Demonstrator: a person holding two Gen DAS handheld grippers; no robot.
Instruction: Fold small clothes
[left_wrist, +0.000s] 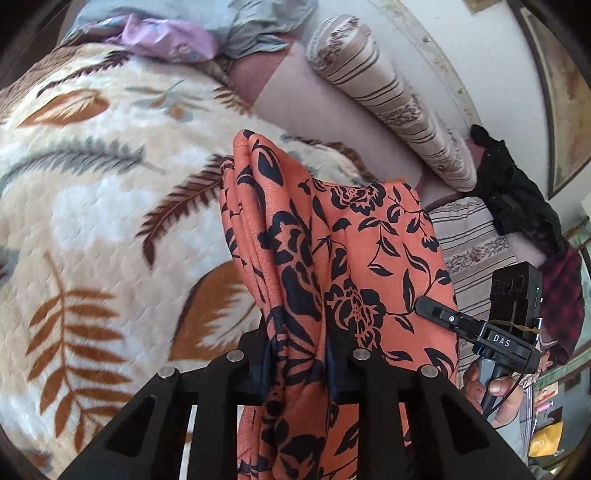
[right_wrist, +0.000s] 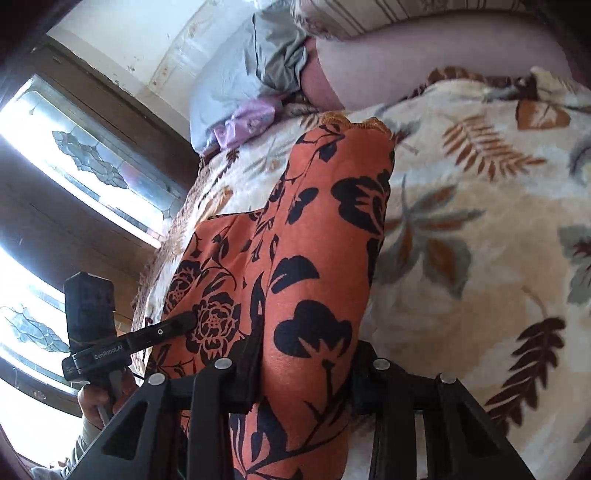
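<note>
Two hand-held grippers are lifting an orange garment (left_wrist: 354, 258) printed with black flowers and leaves above a bed, the cloth hanging bunched in vertical folds between them. The left gripper (left_wrist: 295, 354) is pinching a thick gather of the fabric between its black fingers, the folds rising past the jaws to a rounded top edge and also trailing down below them. The right gripper (right_wrist: 306, 373) is clamping another bundle of the same cloth, which is filling the gap between its fingers and standing up toward a frayed orange hem. In each wrist view the opposite gripper is appearing at the side, its fingertip pressed against the printed fabric. Beneath the garment a plush cream blanket (left_wrist: 92, 206) patterned with brown and grey leaves is covering the bed. A crumpled grey cloth (right_wrist: 251, 70) and a lilac cloth (right_wrist: 247, 118) are lying at the blanket's far edge, near a striped bolster (left_wrist: 388, 96). A stained-glass window (right_wrist: 85, 155) is glowing beside the bed.
</note>
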